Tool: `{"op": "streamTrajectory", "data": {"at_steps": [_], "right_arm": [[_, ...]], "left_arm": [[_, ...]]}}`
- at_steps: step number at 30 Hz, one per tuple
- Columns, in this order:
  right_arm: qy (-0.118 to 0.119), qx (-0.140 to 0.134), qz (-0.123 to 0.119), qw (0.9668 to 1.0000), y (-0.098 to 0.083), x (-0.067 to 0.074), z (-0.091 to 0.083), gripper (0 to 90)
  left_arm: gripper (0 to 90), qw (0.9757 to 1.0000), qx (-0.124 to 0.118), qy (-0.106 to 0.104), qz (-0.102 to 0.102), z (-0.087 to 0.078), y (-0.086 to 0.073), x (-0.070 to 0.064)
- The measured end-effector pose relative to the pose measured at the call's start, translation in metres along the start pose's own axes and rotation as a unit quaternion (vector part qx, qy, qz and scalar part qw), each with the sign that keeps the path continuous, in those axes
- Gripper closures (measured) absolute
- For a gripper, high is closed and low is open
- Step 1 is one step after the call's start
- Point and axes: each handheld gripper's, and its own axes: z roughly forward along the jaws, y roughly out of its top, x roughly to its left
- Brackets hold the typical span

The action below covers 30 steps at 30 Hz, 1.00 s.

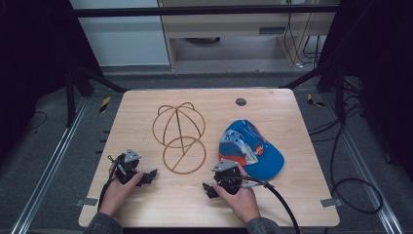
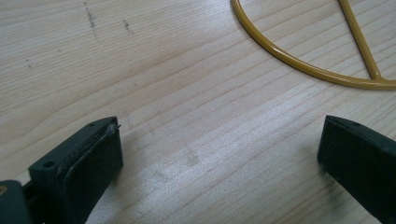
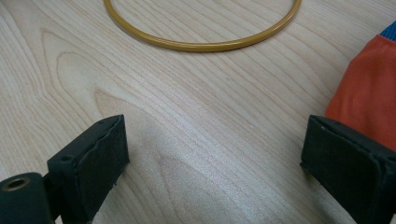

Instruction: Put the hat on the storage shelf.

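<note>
Wooden tabletop [image 1: 146, 204] seen from above, read left to right. Near the front-left corner we find the left hand-held gripper [image 1: 152, 174] resting low on the wood, jaws spread wide with nothing between them; its own view confirms bare wood grain between the pads. We judge it parked there so that its jaws face the wire cap stand [image 1: 179, 136] just beyond, whose flat base ring [image 2: 299, 63] lies close ahead.

The stand occupies the middle of the tabletop: a domed cage of mustard-yellow wire toward the far edge, tipped so that its ring sits nearer the front edge. To its right lies the blue and orange baseball cap [image 1: 251, 148], crown toward the far edge, near the right edge but well inside it.

Front of centre, the right hand-held gripper [image 1: 208, 189] also stands fully open and empty, the ring [image 3: 201, 44] ahead of it and the cap's orange cloth [image 3: 369, 102] right beside one jaw. We take this as a ready stance between the two objects.

Open wood remains along the front edge, the far-left corner and the far-right corner, giving room to lift either item.
</note>
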Motion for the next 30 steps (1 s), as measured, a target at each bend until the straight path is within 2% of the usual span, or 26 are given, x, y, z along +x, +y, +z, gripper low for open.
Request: {"op": "streamTrajectory", "data": {"at_steps": [20, 21, 22, 23, 28, 30], "right_arm": [[-0.001, 0.004, -0.004, 1.0, 0.0, 0.0, -0.002, 7.8], [-0.009, 0.007, -0.011, 0.9999, 0.0, 0.001, -0.004, 8.9], [-0.031, 0.009, -0.034, 0.9989, 0.003, 0.004, -0.01, 10.4], [-0.033, 0.007, -0.038, 0.9987, 0.004, 0.005, -0.013, 10.1], [-0.03, -0.008, -0.033, 0.999, 0.012, 0.004, -0.028, 10.2], [-0.042, -0.003, -0.03, 0.9986, 0.02, -0.001, -0.038, 11.6]], "left_arm": [[0.0, 1.0, 0.0, 0.002, -0.003, 0.0, 0.0, -0.001], [0.0, 1.0, 0.0, 0.002, -0.003, 0.0, 0.0, -0.001], [0.0, 1.0, 0.0, 0.002, -0.003, 0.0, 0.0, -0.001], [0.0, 1.0, 0.0, 0.002, -0.002, 0.0, 0.0, -0.001], [0.0, 1.0, 0.0, 0.002, -0.003, 0.0, 0.0, -0.001], [0.0, 1.0, 0.0, 0.002, -0.003, 0.0, 0.0, -0.001]]}}
